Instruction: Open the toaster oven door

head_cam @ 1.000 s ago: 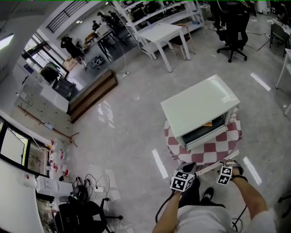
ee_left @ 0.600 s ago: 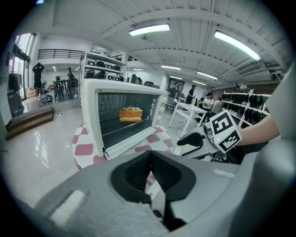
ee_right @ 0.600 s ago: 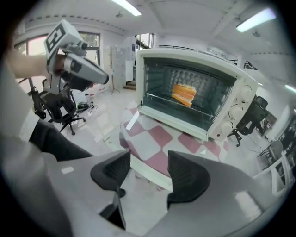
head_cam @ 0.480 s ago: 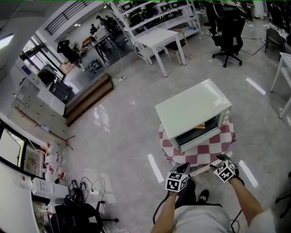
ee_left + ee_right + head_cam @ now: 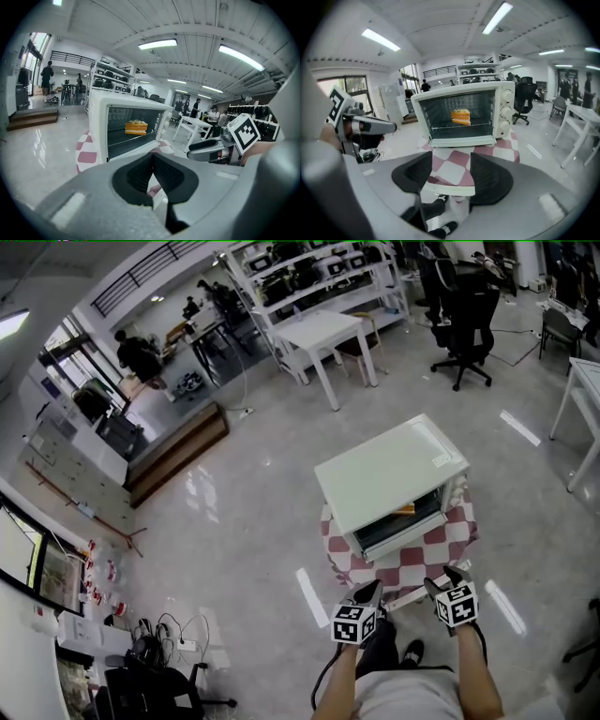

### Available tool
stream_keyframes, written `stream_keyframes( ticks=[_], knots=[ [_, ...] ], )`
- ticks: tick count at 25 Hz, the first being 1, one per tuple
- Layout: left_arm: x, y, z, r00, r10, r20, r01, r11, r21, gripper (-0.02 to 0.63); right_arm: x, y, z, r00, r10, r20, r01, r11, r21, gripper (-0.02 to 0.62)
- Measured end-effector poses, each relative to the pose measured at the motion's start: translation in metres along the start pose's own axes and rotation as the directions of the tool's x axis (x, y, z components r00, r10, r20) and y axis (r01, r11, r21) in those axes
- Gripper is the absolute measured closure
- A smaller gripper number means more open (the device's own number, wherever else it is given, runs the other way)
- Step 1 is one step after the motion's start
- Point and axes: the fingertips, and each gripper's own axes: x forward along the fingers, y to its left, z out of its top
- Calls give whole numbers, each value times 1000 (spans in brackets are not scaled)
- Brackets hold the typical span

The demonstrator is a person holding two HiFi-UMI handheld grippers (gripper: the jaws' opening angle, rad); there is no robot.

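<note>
A white toaster oven (image 5: 389, 474) stands on a small table with a red-and-white checked cloth (image 5: 441, 540). Its door (image 5: 412, 594) hangs open and lies flat toward me. A toasted sandwich (image 5: 461, 117) rests on the rack inside. My left gripper (image 5: 367, 591) is held just before the door's near edge, left of it, with its jaws shut and nothing between them. The right gripper (image 5: 439, 585) is open at the right end of that edge. In the right gripper view the door's white front bar (image 5: 450, 189) lies low between the spread jaws, untouched as far as I can see.
A white table (image 5: 323, 329) and shelving stand beyond the oven, with a black office chair (image 5: 464, 310) at the back right. Another white table (image 5: 581, 390) is at the right edge. A low wooden platform (image 5: 178, 451) is at the left, cables (image 5: 159, 643) on the floor.
Both grippers have drawn slightly back toward my body, and the right one has moved left off the door bar's right end. The oven door stays open.
</note>
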Motion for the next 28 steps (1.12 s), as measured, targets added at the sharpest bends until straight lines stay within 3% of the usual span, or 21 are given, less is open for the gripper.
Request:
stream_keyframes(
  ticks=[3, 10, 18, 23, 28],
  knots=[
    [-1, -3, -6, 1000, -11, -4, 11, 1000, -1, 598, -6, 15, -2, 999, 15, 35, -17, 998, 58, 341],
    [-4, -2, -10, 1000, -23, 6, 23, 1000, -17, 598, -4, 25, -12, 999, -2, 43, 0, 999, 47, 346],
    [-1, 8, -10, 999, -28, 25, 29, 998, -63, 598, -9, 25, -9, 997, -17, 72, 12, 997, 82, 487],
    [4, -1, -11, 998, -54, 12, 55, 998, -41, 598, -17, 16, -11, 993, -64, 101, 51, 991, 127, 582],
    [7, -7, -6, 997, -72, 2, 72, 997, -7, 598, -18, 11, -12, 991, -77, 107, 60, 987, 146, 592]
  ],
)
